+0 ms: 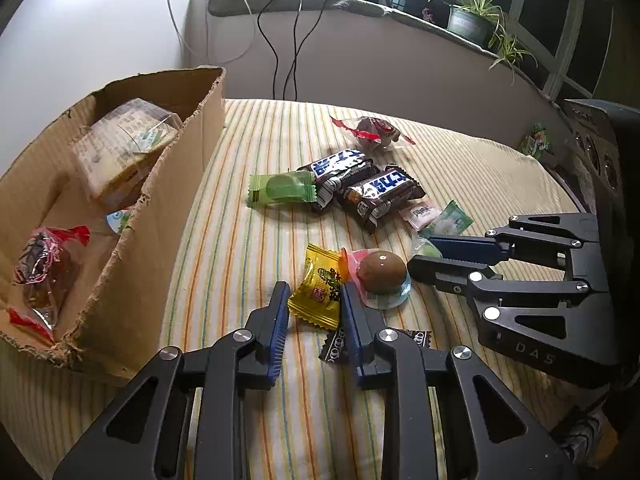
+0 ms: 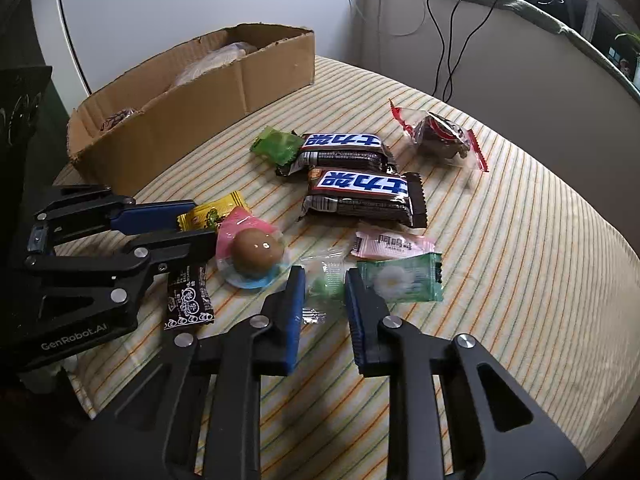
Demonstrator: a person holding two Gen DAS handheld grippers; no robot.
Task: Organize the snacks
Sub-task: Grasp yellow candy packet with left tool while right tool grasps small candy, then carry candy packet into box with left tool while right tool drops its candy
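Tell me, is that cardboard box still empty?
No, the cardboard box already holds snacks: a clear pack of biscuits and a red-edged packet lie inside it.

Seen from your left wrist cam: box (image 1: 120,216) sits at 9–10 o'clock on the cloth (image 1: 460,184), w/ a biscuit pack (image 1: 124,148) at its far end and a bagged snack (image 1: 44,264) nearer you. Two bars (image 1: 360,184) lie side by side at 12, a wafer (image 1: 282,189) touching their left end. Bagged cake (image 1: 374,130) sits behind them, apart. Egg (image 1: 382,274) at 1 o'clock, candy (image 1: 318,292) just left of it, touching. Small sachet (image 1: 334,346) in front of the candy. Plant (image 1: 472,20) on the sill at 1–2, far back.
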